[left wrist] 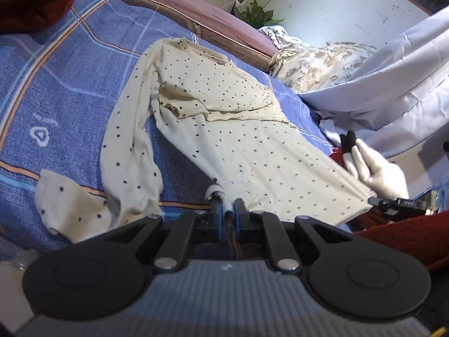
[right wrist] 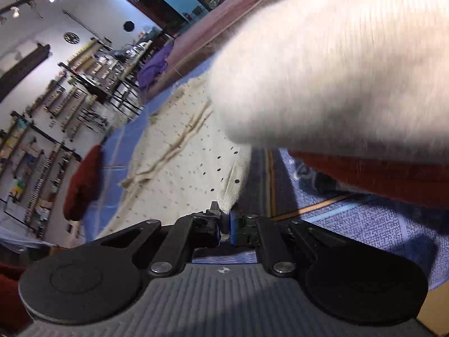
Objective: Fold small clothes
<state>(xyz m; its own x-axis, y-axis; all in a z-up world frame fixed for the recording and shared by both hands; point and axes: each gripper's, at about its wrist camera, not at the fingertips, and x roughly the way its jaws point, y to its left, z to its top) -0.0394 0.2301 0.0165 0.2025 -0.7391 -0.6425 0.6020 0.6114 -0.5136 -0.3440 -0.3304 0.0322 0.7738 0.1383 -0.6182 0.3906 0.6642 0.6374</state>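
**Both jaws pinched on the dotted top's hem**

Left wrist view first: my left gripper (left wrist: pixel 227 206) has its blue pads nearly together, clenched on a small bunch of cream cloth at one corner of the hem of the dotted top (left wrist: pixel 224 129). The top lies spread on the blue bedspread (left wrist: pixel 70 90), neck toward the far edge of the bed, hem toward me. One sleeve is folded across the chest; the other sleeve (left wrist: pixel 126 151) trails down the left side and ends in a crumpled cuff near my left jaw. At the other hem corner I see my right gripper (left wrist: pixel 376 200), dark and small, with a white-gloved hand (left wrist: pixel 376 171) behind it, and the hem runs taut between the two corners.

From the right wrist view, my right gripper (right wrist: pixel 224 221) is also clamped, a thin edge of the hem caught between the pads. A big blurred white sleeve or glove (right wrist: pixel 336 64) fills the upper right of this view, with red cloth (right wrist: pixel 378 174) beneath it.

For room: open bedspread lies to the left of the top, beyond the trailing sleeve. On the right the top runs close to pale blue sheeting (left wrist: pixel 393 84) and a patterned quilt (left wrist: pixel 317 61). A mauve mattress edge (left wrist: pixel 202 19) borders the far side, just beyond the collar.
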